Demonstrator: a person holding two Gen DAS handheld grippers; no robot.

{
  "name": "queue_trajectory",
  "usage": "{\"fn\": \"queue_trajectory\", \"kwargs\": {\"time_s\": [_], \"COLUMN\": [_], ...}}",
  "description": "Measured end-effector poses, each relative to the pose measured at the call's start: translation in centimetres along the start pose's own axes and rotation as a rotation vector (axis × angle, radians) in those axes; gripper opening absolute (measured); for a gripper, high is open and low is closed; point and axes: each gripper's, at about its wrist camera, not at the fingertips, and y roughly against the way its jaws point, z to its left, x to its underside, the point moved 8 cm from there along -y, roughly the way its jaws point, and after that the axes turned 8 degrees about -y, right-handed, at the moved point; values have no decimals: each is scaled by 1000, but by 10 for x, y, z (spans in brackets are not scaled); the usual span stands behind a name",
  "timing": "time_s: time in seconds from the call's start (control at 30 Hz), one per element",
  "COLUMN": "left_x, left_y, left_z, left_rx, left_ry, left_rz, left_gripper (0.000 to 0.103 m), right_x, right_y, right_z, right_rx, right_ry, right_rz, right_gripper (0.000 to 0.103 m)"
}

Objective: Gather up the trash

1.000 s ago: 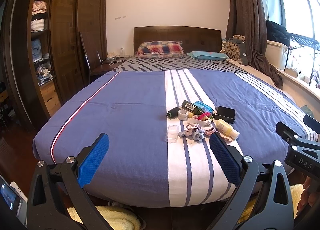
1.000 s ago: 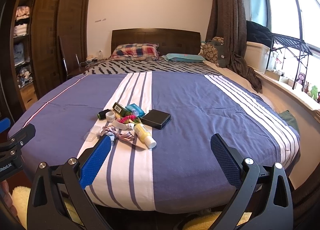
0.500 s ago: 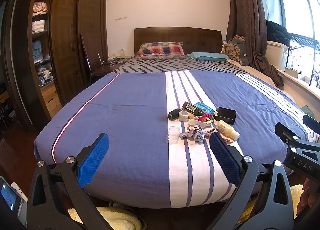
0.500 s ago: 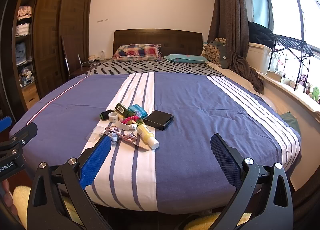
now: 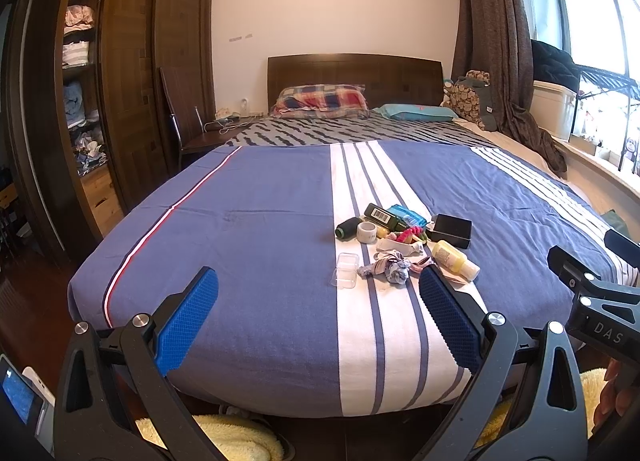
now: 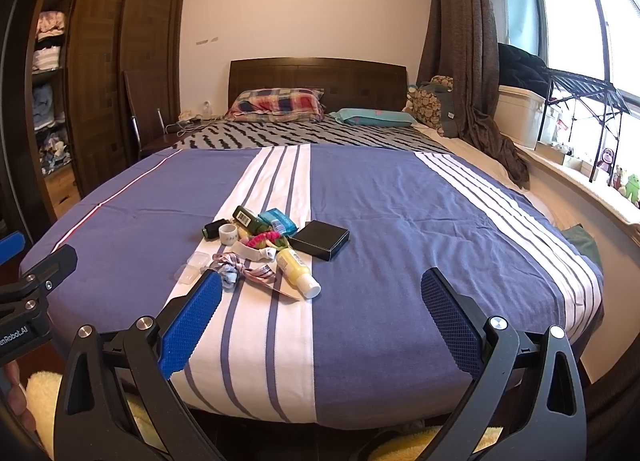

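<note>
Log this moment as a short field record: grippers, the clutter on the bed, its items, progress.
left gripper: open, empty, short of the bed
right gripper: open, empty, short of the bed
bed: blue and white striped cover
clutter: one cluster on the white stripe
items: yellow bottle, black box, clear plastic case, tape roll, crumpled cloth
progress: nothing picked up yet

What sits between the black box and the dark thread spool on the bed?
In the left wrist view, between the black box and thread spool lie a tape roll, green bottle, blue packet and pink scrunchie.
</note>
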Motion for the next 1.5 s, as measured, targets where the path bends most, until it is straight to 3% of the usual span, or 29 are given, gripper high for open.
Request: {"fn": "queue_trajectory", "kwargs": {"time_s": [1.5], "left_x": [9], "left_y": [-17], "left_z": [0], "left_rx": [0], "left_ry": [-4], "left_rz": [37], "left_gripper": [95], "right_x": [9], "right_y": [-12], "right_z": [-1], "right_rx": [6], "right_ry": [-2], "right_rz": [26], "right_gripper": [100]}}
